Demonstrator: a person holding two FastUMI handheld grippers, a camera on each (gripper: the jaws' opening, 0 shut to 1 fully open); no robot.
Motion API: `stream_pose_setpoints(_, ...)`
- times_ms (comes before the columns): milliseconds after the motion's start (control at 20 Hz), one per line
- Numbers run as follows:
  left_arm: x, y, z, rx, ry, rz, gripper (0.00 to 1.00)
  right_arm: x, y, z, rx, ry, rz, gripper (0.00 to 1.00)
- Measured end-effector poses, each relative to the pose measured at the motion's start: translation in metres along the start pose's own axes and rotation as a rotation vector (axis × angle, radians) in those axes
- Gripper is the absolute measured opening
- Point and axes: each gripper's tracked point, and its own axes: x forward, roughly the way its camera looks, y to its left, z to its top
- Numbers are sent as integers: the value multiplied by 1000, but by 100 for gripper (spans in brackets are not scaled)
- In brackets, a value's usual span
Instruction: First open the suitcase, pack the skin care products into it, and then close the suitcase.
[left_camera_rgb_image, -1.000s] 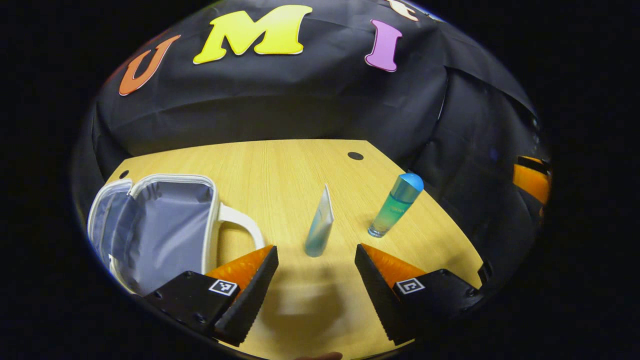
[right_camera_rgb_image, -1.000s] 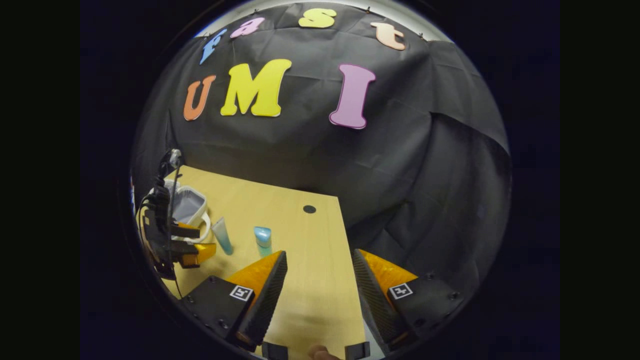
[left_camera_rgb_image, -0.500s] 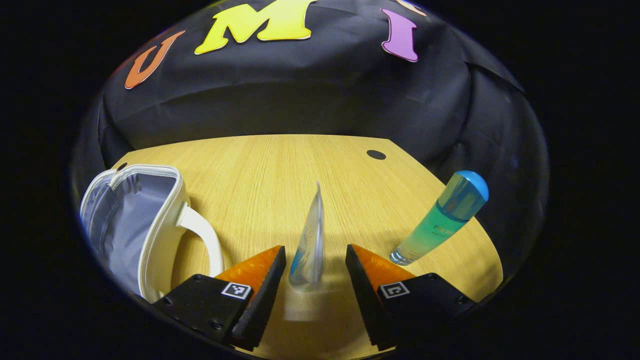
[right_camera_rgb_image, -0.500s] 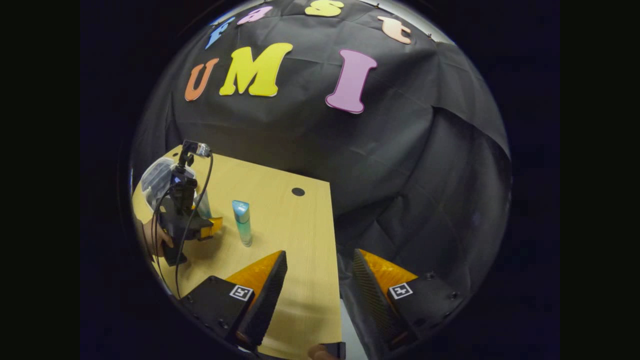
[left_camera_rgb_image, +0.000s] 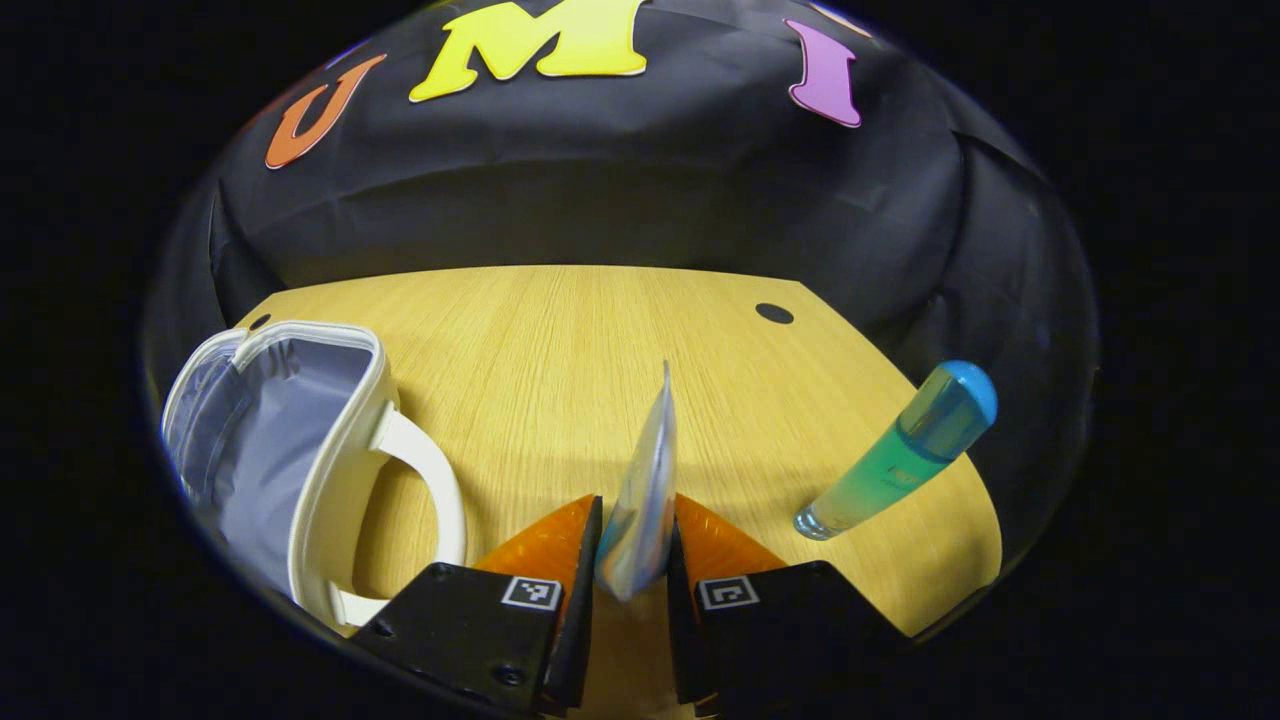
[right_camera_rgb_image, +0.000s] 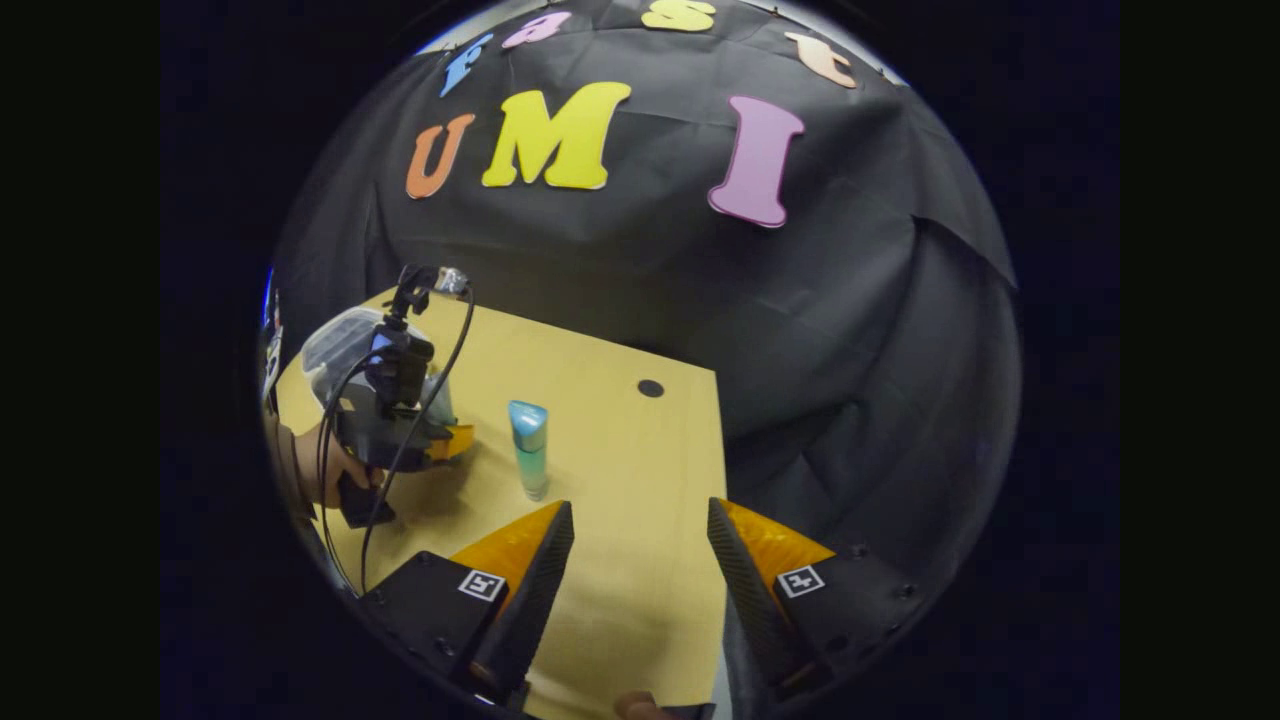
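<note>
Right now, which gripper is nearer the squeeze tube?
Left. The left gripper is shut on the squeeze tube, fingers pressing both sides. The right gripper hangs open over the table's near edge, beyond the blue-capped bottle.

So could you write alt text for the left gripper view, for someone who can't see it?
The left gripper has its two fingers closed on a flat, pale blue squeeze tube standing on a light wooden table. An open white case with grey lining and a white handle lies to the left; a blue-capped bottle of green liquid stands to the right.
</note>
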Motion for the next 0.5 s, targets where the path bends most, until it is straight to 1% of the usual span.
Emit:
stream_pose_setpoints(100, -20, -2, 19, 29, -34, -10, 35, 14, 25, 4, 34, -12, 72, 80)
stream_pose_setpoints(200, -35, -1, 28, 62, -35, -15, 34, 33, 47, 1, 63, -4, 119, 80)
stream_pose_setpoints(250, -43, -1, 30, 63, -32, -19, 34, 44, 58, 1, 66, -3, 137, 80)
stream_pose_setpoints(350, -57, 0, 36, 67, -34, -24, 33, 65, 76, -1, 58, -4, 161, 80)
stream_pose_setpoints(500, -80, 7, 41, 85, -31, -19, 32, 102, 94, -6, 57, 11, 170, 80)
